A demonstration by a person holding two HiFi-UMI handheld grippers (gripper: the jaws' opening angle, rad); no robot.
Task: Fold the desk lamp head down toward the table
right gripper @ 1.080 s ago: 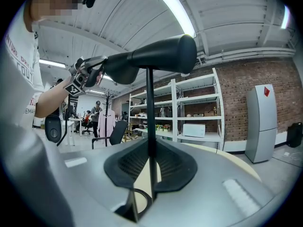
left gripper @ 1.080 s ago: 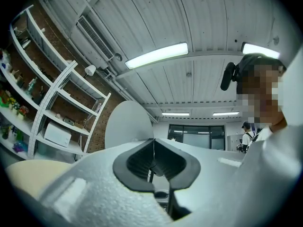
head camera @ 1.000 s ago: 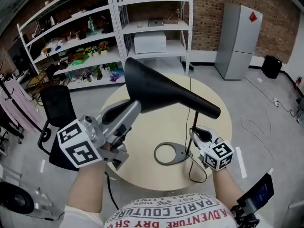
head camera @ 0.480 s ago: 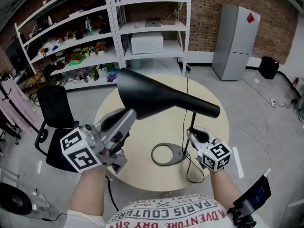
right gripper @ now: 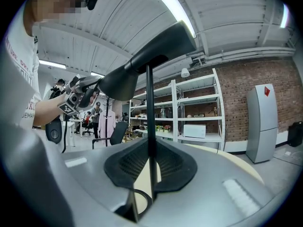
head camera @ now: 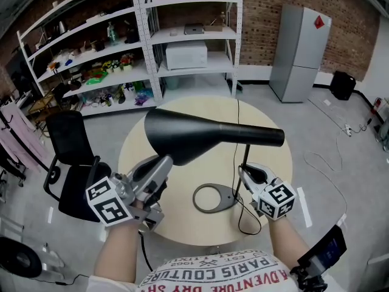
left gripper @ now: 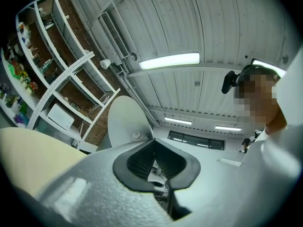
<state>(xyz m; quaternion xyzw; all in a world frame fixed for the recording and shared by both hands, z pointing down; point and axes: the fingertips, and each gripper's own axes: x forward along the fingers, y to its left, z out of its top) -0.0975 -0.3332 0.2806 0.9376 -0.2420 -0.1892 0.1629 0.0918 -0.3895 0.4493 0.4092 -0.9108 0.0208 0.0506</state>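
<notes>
Shelves (head camera: 182, 35) are standing behind the table (head camera: 176, 208), half hidden by the lamp head (head camera: 200, 135) my left gripper (head camera: 165, 162) is pinching, my right gripper (head camera: 245, 170) clamping its pole (head camera: 245, 154).

Beyond the left claw (head camera: 165, 162), two white metal shelving racks (head camera: 146, 47) against a brick wall (head camera: 267, 11), crowded with small colourful items; on a middle shelf, a white boxy appliance (head camera: 185, 55). Farther out past the right claw (head camera: 245, 173), a tall grey cabinet (head camera: 299, 53) with a red diamond sticker, upright by the same wall. Left of the left claw, a black office chair (head camera: 72, 140), and beyond it pink garments (head camera: 12, 132) on a rail. Under both claws, a round pale tabletop (head camera: 273, 169) on grey floor (head camera: 346, 139); to the right, a loose cable (head camera: 325, 163) on that floor. Overhead, a ribbed white ceiling (left gripper: 213, 22) with long tube lights (left gripper: 169, 60).
</notes>
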